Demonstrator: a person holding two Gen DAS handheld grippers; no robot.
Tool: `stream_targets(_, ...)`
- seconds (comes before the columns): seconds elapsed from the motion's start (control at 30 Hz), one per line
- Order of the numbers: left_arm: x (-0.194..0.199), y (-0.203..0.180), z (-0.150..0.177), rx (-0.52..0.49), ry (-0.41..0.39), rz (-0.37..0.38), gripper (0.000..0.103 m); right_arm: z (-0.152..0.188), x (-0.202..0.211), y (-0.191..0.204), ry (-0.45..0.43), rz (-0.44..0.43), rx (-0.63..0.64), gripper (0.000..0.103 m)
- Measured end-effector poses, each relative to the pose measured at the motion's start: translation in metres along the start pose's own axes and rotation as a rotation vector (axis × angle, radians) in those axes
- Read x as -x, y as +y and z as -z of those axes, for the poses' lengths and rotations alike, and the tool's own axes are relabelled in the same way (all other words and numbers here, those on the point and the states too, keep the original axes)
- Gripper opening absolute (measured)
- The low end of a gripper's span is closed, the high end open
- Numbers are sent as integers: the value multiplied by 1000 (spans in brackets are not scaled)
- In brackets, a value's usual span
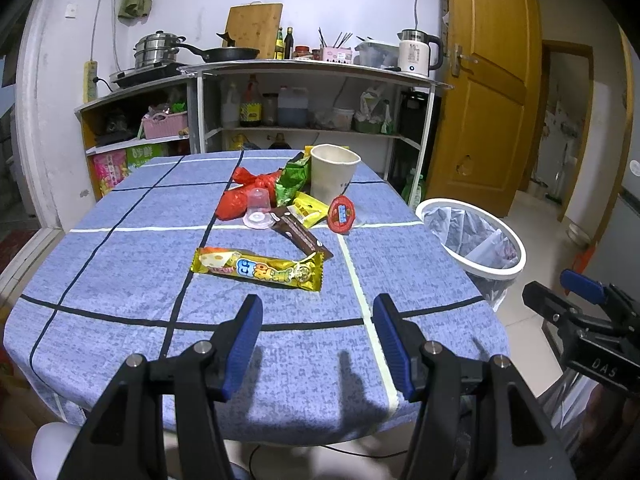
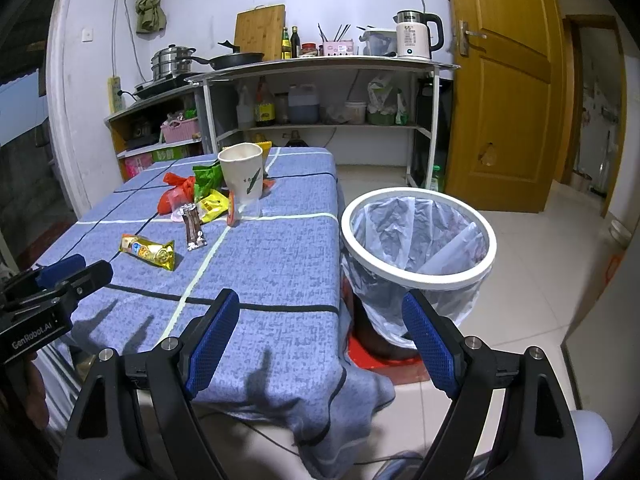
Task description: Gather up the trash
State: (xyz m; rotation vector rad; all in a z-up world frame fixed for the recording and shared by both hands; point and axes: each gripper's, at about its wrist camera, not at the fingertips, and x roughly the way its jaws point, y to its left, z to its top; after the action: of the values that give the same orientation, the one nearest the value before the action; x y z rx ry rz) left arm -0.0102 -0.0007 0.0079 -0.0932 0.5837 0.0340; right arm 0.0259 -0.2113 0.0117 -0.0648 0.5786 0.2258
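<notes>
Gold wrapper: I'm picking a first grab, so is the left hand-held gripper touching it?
Apart. In the left wrist view the open left hand-held gripper hangs short of the gold wrapper, with bare tablecloth between.

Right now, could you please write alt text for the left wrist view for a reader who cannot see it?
The open left gripper hovers over a blue checked tablecloth, facing a gold snack wrapper and, behind it, a paper cup among more wrappers. A lined white bin stands right of the table.

- Even, cool indoor light; sharp focus throughout.
- Soft shadows fall on the table near its front edge.
- Strong fisheye bending, dark corners.
</notes>
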Motion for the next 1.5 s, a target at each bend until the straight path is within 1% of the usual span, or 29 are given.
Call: stream_targets(1.5, -2, -1, 1, 6, 0, 2, 60, 1, -2, 1, 12, -1, 6, 84)
